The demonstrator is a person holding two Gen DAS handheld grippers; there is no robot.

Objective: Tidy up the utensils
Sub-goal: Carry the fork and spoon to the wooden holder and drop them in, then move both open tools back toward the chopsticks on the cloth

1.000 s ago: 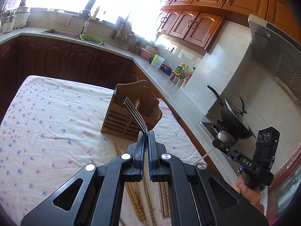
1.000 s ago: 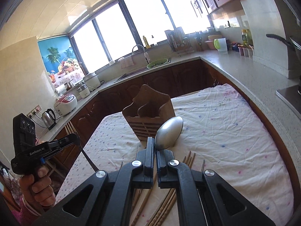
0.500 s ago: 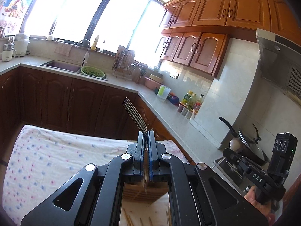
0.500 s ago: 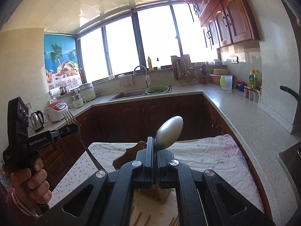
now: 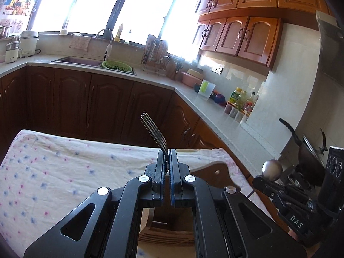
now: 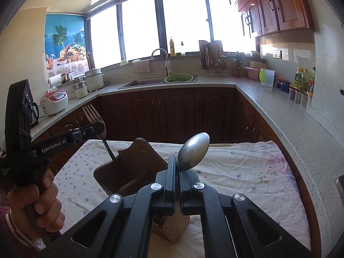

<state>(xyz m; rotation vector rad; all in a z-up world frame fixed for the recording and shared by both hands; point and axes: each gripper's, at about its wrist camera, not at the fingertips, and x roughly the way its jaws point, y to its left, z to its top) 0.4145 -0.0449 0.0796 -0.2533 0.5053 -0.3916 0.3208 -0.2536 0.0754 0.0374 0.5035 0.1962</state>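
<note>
Left gripper (image 5: 166, 161): I have its jaws clamped on the fork (image 5: 155, 131), gripping at the neck just below the tines.
Fork, axis: long axis runs steeply up and down. Tines point up and lean to the far left. In the right wrist view the handle slants down into the near-left compartment of the wooden holder (image 6: 131, 169); I cannot tell whether its tip touches the bottom.
Right gripper (image 6: 178, 167): I have it pinched on the spoon (image 6: 193, 152), gripping just under the bowl.
Spoon, axis: bowl stands up and tilts to the far right, its convex back toward the camera. The handle is hidden behind the jaws, so I cannot tell where its lower end sits.
Wooden holder: upright on the table (image 6: 247, 167), which is covered by a floral cloth. It sits directly below both grippers, and its raised back panel stands on the far side.
Hand (image 6: 36, 202): grips the left tool's handle, low on the left of the right wrist view.
Surroundings: sink (image 6: 142, 83) and green colander (image 6: 178, 78) on the far counter under the windows; rice cooker (image 6: 54, 101) far left; bottles (image 5: 241, 99) along the right counter; wok (image 5: 307, 150) on the stove, right.
Obstructions: the holder's back panel rises between the two utensils.
</note>
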